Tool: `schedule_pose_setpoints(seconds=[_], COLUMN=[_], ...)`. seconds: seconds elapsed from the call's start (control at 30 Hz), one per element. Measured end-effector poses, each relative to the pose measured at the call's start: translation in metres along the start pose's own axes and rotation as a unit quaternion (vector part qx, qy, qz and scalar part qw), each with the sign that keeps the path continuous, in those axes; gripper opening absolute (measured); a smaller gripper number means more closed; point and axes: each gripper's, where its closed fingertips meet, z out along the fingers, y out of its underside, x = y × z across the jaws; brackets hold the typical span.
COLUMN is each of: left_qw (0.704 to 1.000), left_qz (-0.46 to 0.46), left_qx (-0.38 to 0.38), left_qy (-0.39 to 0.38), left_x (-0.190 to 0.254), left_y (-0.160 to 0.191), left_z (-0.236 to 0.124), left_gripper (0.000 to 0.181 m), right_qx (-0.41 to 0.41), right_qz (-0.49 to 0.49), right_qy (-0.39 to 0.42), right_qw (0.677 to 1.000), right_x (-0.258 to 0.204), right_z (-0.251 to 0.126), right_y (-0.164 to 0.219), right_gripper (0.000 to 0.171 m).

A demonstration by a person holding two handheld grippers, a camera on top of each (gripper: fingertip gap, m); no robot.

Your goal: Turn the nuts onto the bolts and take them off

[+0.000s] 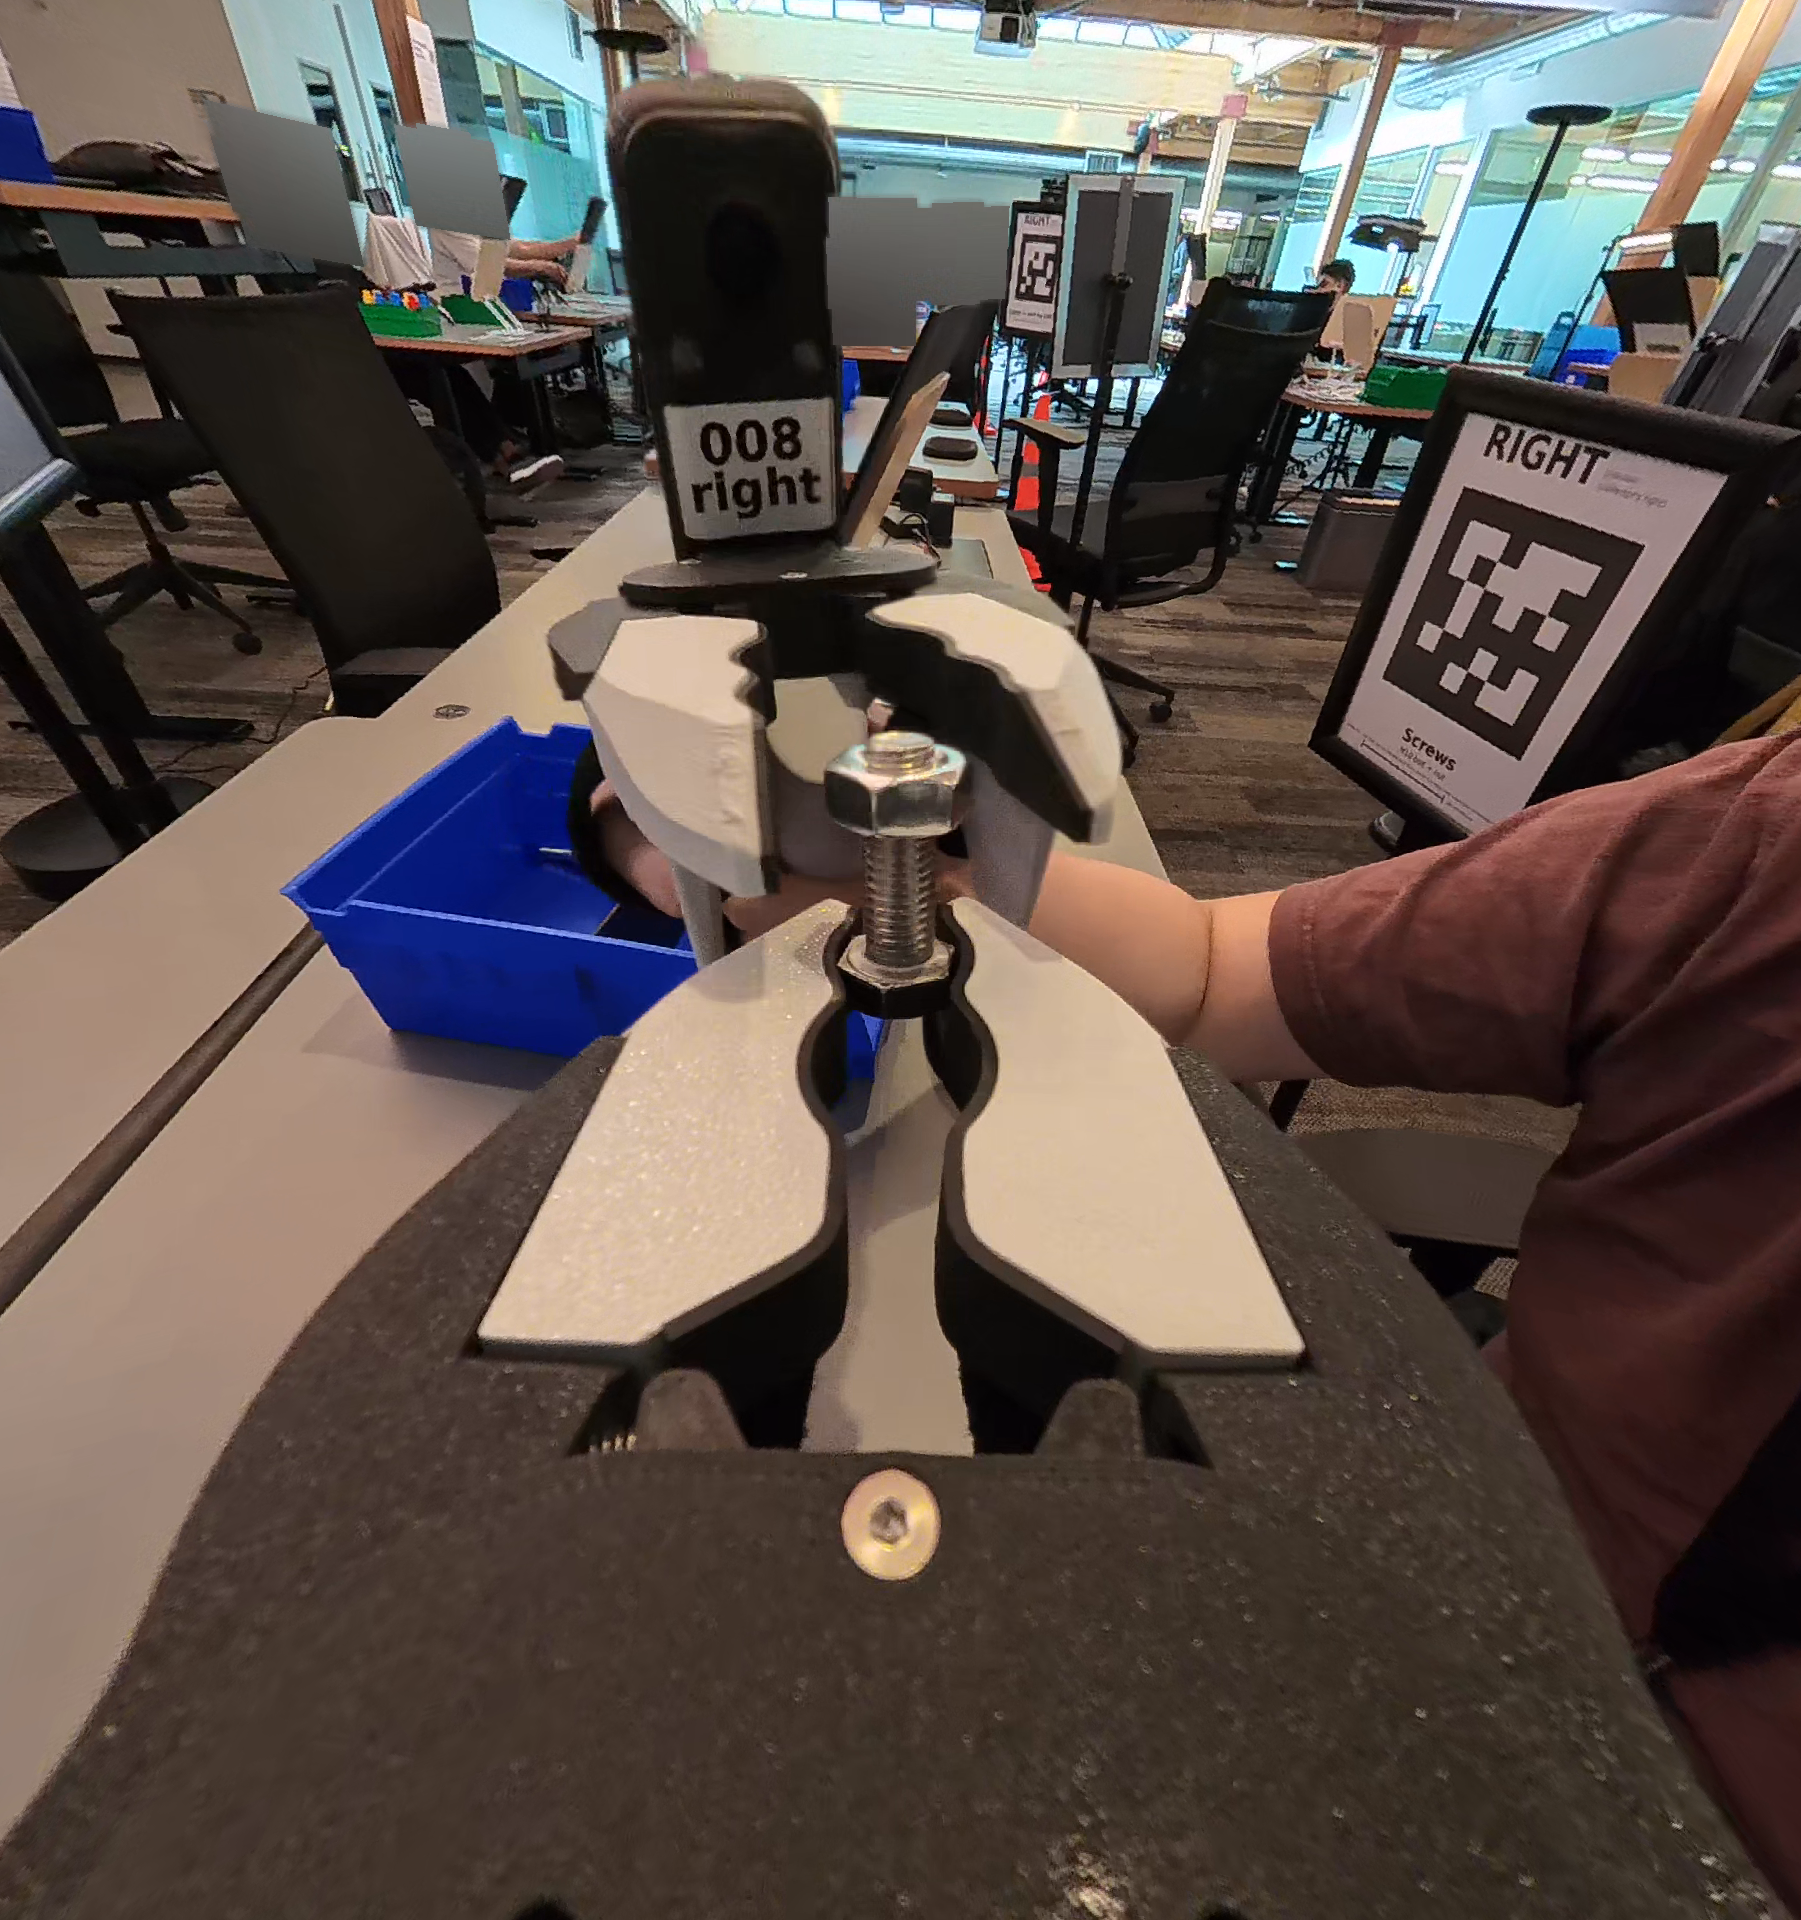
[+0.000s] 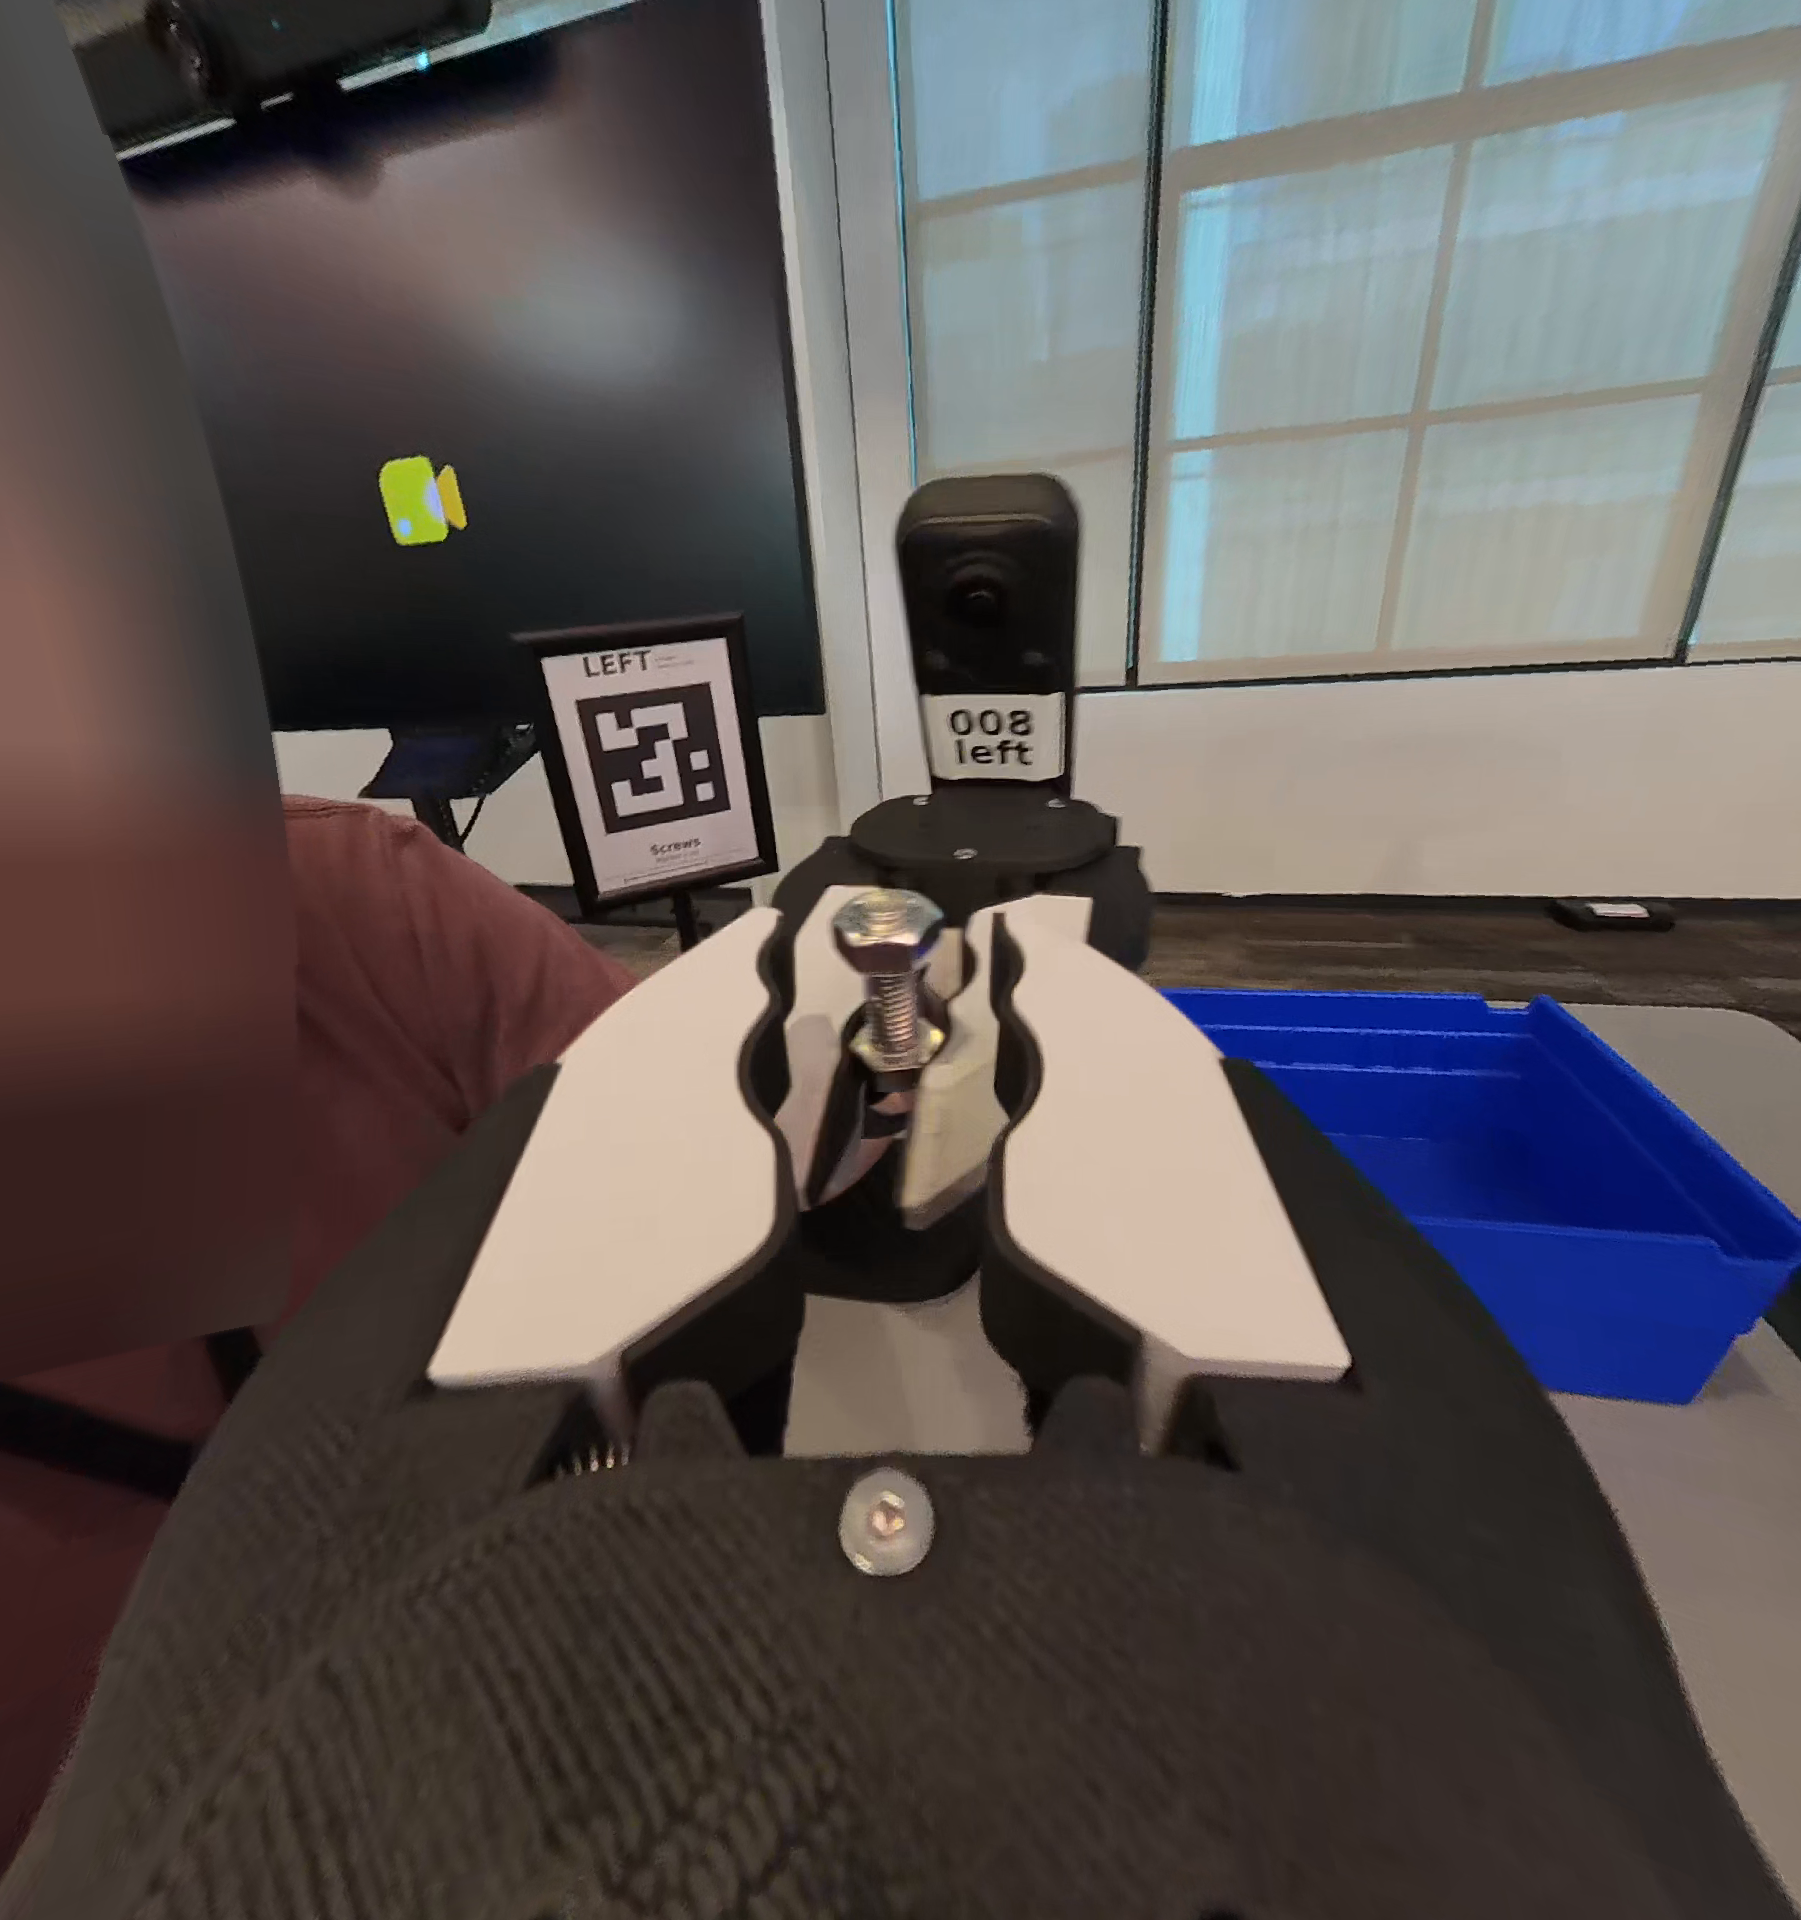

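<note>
Bolt (image 1: 896, 888) standing upright between two facing grippers, its head at the bottom clamped by the tips of the left gripper (image 1: 894, 971). The head sits in the notch between the closed fingertips and is largely hidden by them; only a hexagonal rim and a dark washer-like edge show. A nut (image 1: 896, 784) sits at the top of the threaded shank, with the shank end just visible above it. The right gripper (image 1: 860, 748) faces the camera from beyond the bolt, its fingers spread on either side of the nut; in the left wrist view no finger clearly touches it. In the right wrist view the right gripper (image 2: 891, 930) has its tips flanking the nut (image 2: 888, 928) with visible gaps, so it is open around the nut rather than gripping it. The bolt (image 2: 891, 1013) is slightly blurred here, and the left gripper (image 2: 901, 1081) beneath it is mostly hidden behind the near fingers. A blue bin (image 1: 506, 894) rests on the grey table (image 1: 179, 1091) just behind the grippers; its contents are partly hidden, apart from one thin pale object too small to identify. A forearm in a maroon sleeve (image 1: 1561, 935) reaches in from the right, with the hand concealed behind the right gripper.
</note>
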Motion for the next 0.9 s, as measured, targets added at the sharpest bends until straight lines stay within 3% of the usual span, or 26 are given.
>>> schedule_pose_setpoints(seconds=[0.2,0.4,0.57,0.73,0.9], left_qw=[1.000,1.000,1.000,1.000,1.000], left_qz=[0.002,0.001,0.002,0.001,0.000], left_qx=[0.007,-0.001,0.002,0.008,0.012], left_qy=[-0.001,0.002,-0.007,0.000,0.026], left_x=[0.002,0.002,0.000,0.002,0.011], left_y=[-0.004,0.000,-0.001,-0.004,-0.005], left_z=[-0.002,0.001,0.000,-0.002,0.000], left_gripper=[0.013,0.013,0.013,0.013,0.013], right_qx=[0.049,0.003,0.028,0.019,0.033], right_qz=[0.059,-0.003,0.052,0.024,0.037], right_qy=[0.003,-0.003,0.002,-0.037,-0.018], right_qw=[0.997,1.000,0.998,0.999,0.999], right_x=[0.021,-0.002,0.014,-0.008,0.005], right_z=[-0.027,-0.002,-0.019,-0.010,-0.016], right_y=[-0.010,-0.003,-0.007,-0.009,-0.010], right_gripper=[0.033,0.034,0.031,0.032,0.029])
